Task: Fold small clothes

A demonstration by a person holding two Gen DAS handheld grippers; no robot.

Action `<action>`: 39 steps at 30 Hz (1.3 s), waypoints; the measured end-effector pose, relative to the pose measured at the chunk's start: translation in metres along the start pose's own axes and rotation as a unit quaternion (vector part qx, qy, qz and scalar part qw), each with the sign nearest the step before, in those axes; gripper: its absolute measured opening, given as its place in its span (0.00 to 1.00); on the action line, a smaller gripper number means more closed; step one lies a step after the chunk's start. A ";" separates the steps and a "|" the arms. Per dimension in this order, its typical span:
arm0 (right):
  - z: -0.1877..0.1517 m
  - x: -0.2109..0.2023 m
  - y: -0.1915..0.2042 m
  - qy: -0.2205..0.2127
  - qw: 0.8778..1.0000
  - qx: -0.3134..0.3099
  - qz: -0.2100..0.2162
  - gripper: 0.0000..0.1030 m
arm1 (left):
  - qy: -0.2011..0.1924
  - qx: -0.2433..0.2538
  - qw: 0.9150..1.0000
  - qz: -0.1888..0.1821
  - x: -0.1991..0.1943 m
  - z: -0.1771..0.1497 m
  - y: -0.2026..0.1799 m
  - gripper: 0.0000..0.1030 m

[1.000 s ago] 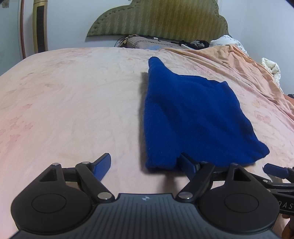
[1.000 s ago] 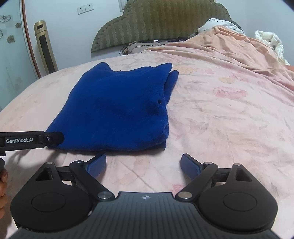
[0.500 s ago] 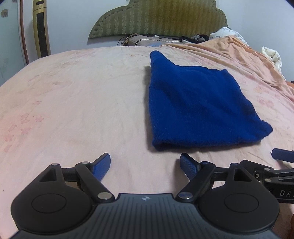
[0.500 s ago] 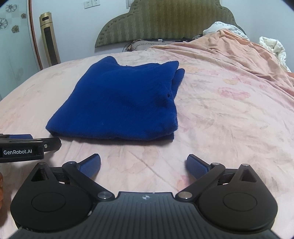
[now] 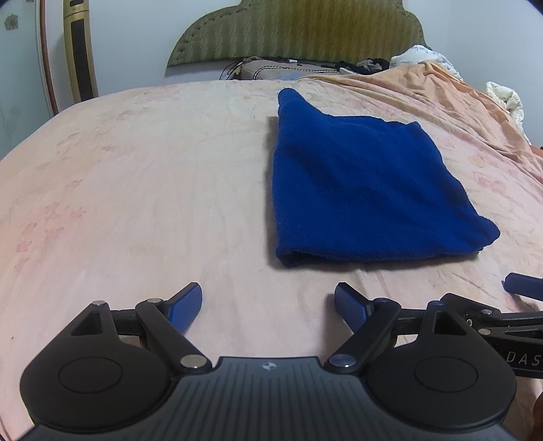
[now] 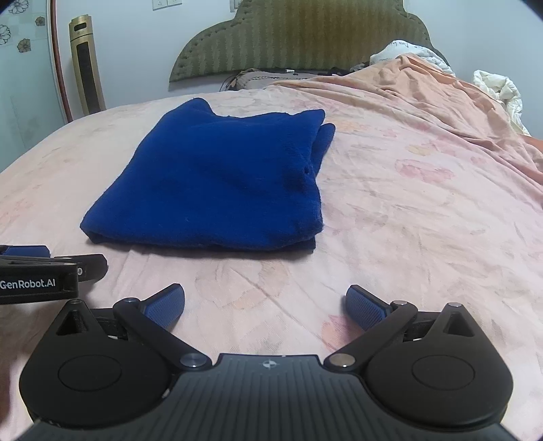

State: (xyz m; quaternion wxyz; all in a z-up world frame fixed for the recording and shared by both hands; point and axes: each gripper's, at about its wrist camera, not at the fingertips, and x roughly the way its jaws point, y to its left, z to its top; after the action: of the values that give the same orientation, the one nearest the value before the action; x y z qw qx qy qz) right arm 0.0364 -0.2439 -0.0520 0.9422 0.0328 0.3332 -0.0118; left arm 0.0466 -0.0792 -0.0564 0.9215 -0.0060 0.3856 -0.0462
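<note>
Because the blue garment (image 5: 366, 193) already lies flat as a squared, layered bundle on the bed (image 5: 135, 203), toward the headboard (image 5: 298, 30) end and roughly midway between the bed's two side edges, I judge the fold on it to be done or nearly done, and that is why I have both tools backed off short of its near edge and clear of the cloth. My left tool (image 5: 268, 305) stands wide with nothing between its fingers, hanging over bare sheet just in front of the bundle's near left corner; my right tool (image 6: 264, 303) is spread as wide as it goes, also empty, facing the near right corner. One stray tip of cloth pokes out at the far left corner toward the headboard, so I think it may want a tuck. Counting: one blue garment, two tools with two blue pads each, one headboard, one rumpled orange cover (image 6: 424, 91) heaped along the bed's right edge, and one tall gold-and-black appliance (image 6: 86, 64) standing by the wall off the bed's far left corner.
</note>
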 end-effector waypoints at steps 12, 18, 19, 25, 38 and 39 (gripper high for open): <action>-0.001 -0.006 -0.002 0.005 1.000 0.003 0.003 1.00 | 0.004 -0.006 1.000 0.008 -0.007 -0.003 0.003 0.83; -0.002 -0.010 0.000 0.004 1.000 -0.001 0.004 1.00 | 0.005 -0.003 1.000 0.009 -0.010 -0.003 0.002 0.83; -0.002 -0.010 0.000 0.003 1.000 -0.002 0.004 1.00 | 0.005 -0.004 1.000 0.009 -0.010 -0.004 0.002 0.83; -0.003 -0.012 0.001 0.003 1.000 -0.007 0.003 1.00 | 0.004 -0.008 1.000 0.015 -0.012 -0.003 0.002 0.83; -0.002 -0.017 -0.002 -0.003 1.000 0.000 0.006 1.00 | 0.008 -0.010 1.000 0.026 -0.015 -0.008 0.005 0.83; -0.001 -0.017 -0.002 -0.004 1.000 0.000 0.004 1.00 | 0.009 -0.010 1.000 0.026 -0.015 -0.008 0.006 0.83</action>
State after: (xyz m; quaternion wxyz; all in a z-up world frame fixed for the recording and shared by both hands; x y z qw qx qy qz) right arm 0.0223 -0.2460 -0.0420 0.9437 0.0344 0.3288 -0.0078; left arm 0.0307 -0.0717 -0.0521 0.9189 -0.0048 0.3940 -0.0184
